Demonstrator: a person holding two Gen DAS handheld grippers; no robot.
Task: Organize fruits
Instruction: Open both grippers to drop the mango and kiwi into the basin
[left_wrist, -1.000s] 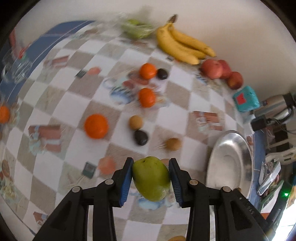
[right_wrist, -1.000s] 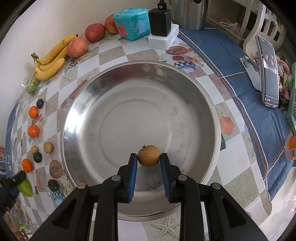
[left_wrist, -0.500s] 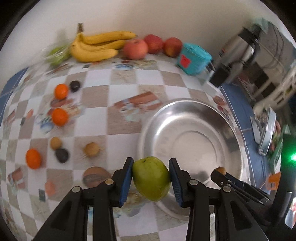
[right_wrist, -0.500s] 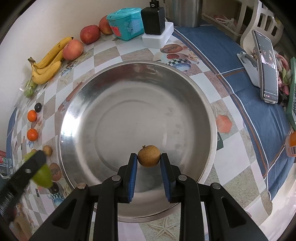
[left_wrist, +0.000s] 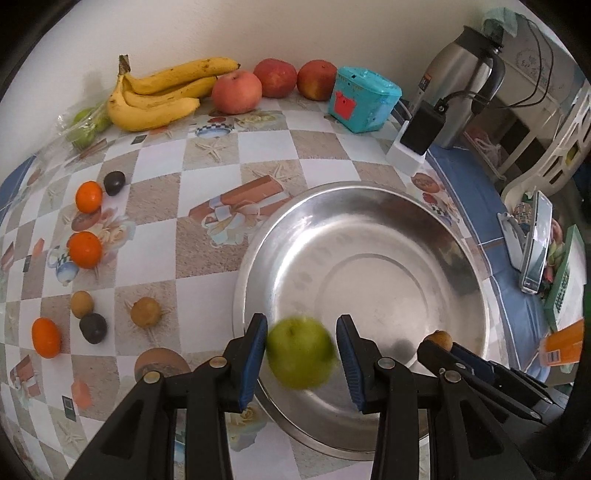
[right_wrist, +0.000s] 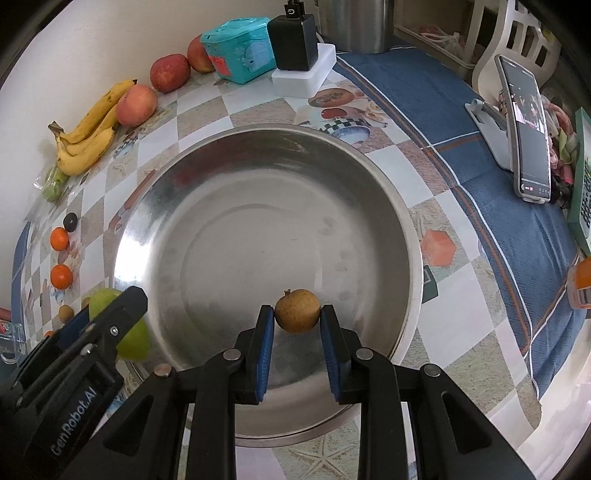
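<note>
The green fruit is clamped between the blue pads of the left tool. It is seen blurred, over the near left wall of the steel bowl, and nothing lies on the bowl's floor. The small brown fruit is gripped tight in the right tool and held above the near side of the same bowl.

Only the left view takes in the loose fruit on the checkered surface: three oranges, two dark plums and two small brown fruits. The bananas and three apples are lined up along the wall, and a steel flask is caught at the top right.

Only the right view shows the phone on its stand in full. The left tool is also seen there side-on, with the green fruit half hidden behind its finger.
</note>
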